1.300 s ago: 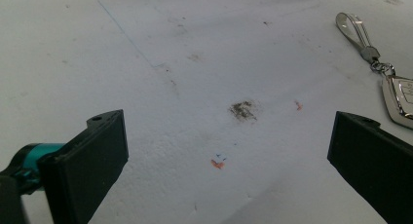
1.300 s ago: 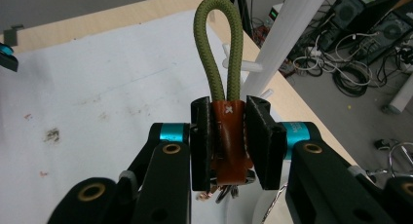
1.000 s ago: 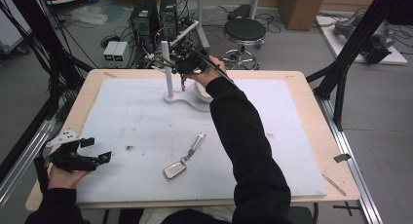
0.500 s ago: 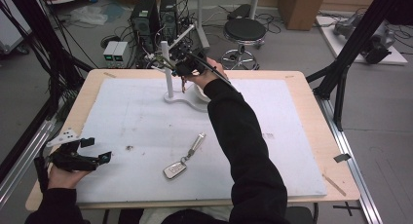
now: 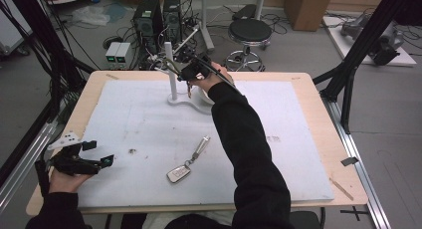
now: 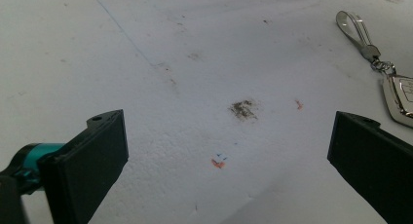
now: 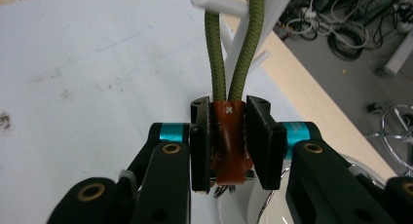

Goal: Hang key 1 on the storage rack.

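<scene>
I am clamping my right gripper [image 7: 229, 141] on the brown leather tab [image 7: 229, 136] of a keychain, its jaws pressing tight on either side of it. The keychain's olive-green cord loop [image 7: 229, 48] is rising from the tab and hanging over a peg of the white stand [image 5: 172, 69] at the far side of the bench [image 5: 308, 104]. My left gripper [image 5: 79, 162] is resting near the bench's near left corner, jaws standing wide apart with nothing between them. A car key fob [image 5: 179, 173] with a metal strap is lying on the white mat [image 5: 124, 124], well apart from both grippers.
</scene>
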The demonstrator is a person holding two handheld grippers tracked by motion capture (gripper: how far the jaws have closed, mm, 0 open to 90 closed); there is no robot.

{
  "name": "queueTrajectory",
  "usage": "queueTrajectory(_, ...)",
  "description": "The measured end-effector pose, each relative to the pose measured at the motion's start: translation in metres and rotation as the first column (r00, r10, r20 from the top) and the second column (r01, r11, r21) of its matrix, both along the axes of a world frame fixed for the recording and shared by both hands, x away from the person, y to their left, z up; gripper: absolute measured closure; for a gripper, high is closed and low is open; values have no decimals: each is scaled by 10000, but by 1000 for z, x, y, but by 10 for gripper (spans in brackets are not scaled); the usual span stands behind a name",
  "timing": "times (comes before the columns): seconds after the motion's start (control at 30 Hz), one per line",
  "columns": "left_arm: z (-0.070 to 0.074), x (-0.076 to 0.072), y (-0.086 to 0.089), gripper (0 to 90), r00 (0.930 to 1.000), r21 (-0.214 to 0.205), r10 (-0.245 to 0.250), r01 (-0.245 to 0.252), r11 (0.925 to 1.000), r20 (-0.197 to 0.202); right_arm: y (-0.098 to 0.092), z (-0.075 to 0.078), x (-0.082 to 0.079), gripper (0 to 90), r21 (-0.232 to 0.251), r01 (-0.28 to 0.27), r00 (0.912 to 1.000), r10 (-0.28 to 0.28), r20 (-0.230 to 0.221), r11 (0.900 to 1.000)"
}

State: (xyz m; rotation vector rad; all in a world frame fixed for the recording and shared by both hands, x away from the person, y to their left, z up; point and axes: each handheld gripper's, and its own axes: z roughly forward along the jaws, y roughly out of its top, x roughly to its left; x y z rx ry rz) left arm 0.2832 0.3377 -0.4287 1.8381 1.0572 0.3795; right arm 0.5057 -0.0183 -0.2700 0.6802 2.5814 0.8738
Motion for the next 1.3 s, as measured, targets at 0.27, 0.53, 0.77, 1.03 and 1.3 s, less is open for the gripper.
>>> queueTrajectory(0.27, 0, 0, 1, 17, 10000, -17, 20, -20, 10000, 1, 0, -12, 8, 722, 175, 213, 9975, -201, -676, 9996)
queueTrajectory(0.53, 0, 0, 2, 17, 10000, -55, 60, -60, 10000, 20, -5, -12, 13, 488, 669, 544, 9893, -447, -1391, 9963)
queueTrajectory(0.77, 0, 0, 2, 17, 10000, -70, 68, -68, 10000, 11, -11, -9, 14, 245, 663, 1274, 9860, -1191, -1167, 9896)
queueTrajectory(1.03, 0, 1, 2, 17, 10000, -35, 73, -73, 10000, 9, -22, -10, 13, 4, 619, 1405, 9816, -1309, -1392, 9881)
queueTrajectory(1.3, 0, 1, 3, 17, 9999, -16, 123, -123, 9999, -5, -51, -9, 4, 5, 928, 1726, 9783, -1597, -1324, 9806)
